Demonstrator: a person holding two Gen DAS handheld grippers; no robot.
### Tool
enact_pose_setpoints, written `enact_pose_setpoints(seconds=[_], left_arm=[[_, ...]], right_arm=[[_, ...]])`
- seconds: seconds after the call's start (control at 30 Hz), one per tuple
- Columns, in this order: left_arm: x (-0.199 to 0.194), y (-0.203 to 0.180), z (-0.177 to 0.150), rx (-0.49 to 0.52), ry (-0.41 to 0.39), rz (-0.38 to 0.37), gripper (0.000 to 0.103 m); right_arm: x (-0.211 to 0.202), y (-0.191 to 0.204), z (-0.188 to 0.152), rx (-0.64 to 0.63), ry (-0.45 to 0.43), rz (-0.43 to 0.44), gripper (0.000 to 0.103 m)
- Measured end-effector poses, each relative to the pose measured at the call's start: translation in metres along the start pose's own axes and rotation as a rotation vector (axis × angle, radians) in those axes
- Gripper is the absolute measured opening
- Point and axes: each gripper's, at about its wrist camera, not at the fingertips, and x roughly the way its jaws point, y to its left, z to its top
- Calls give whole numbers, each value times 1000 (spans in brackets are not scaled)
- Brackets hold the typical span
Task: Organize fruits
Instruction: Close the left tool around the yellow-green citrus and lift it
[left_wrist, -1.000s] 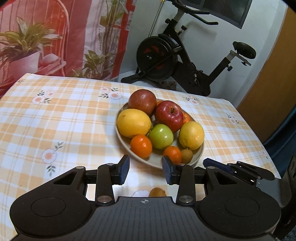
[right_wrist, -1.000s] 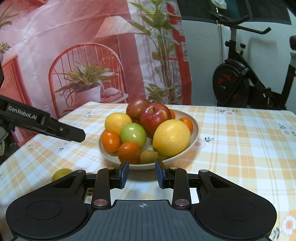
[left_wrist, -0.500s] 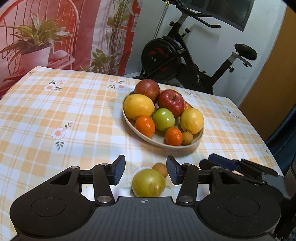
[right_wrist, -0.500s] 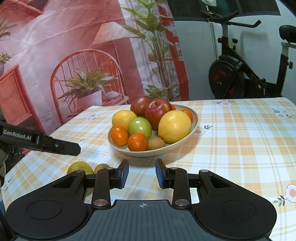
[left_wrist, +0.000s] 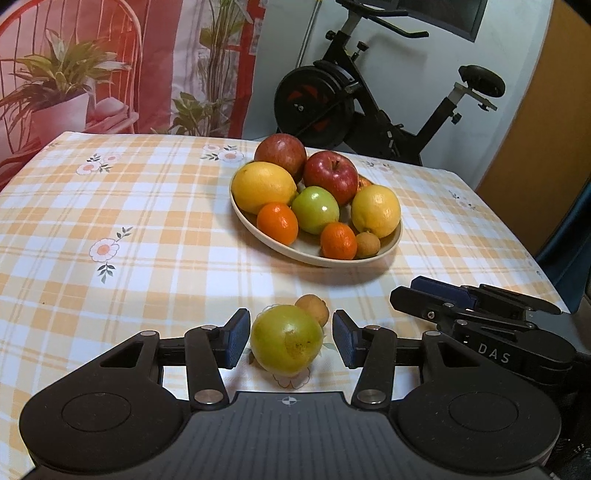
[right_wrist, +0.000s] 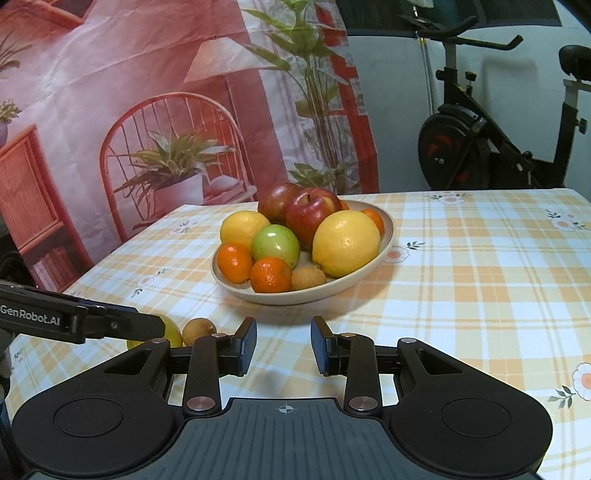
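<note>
Left gripper sits low over the orange-and-white checked tablecloth, blue pads apart on either side of a round yellow-green fruit with a brown blemish; small gaps show at both pads, so nothing is clamped. Fruit rests on the cloth near the table's front edge, well short of the bowl. Small tan-brown round fruit lies just behind it, touching or nearly so; cannot tell which. Right gripper hovers over bare cloth in front of the bowl, pads set a narrow gap apart with nothing between them. Shallow beige ceramic bowl holds most of the fruit: two red apples, two large yellow citrus, one green apple, at least three small oranges and one small brown fruit, piled close. Judged progress: well along, bowl mostly filled; two loose pieces on the cloth remain to be gathered, if the bowl is the intended place. Step in hand appears to be a pick of the yellow-green fruit by the left side. Free room in the bowl looks limited, mainly along the near rim.
</note>
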Motion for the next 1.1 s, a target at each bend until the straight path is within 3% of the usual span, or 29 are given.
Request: enact_pose_setpoints(seconds=[0.53, 0.83, 1.1], left_arm=[[7, 0, -7, 24, 14, 6, 49], [-14, 19, -2, -46, -67, 23, 49], [-26, 35, 2, -112, -115, 45, 49]], right_arm=[[1, 3, -2, -18, 7, 14, 31], [3, 16, 2, -53, 31, 22, 31], [30, 47, 12, -124, 79, 74, 31]])
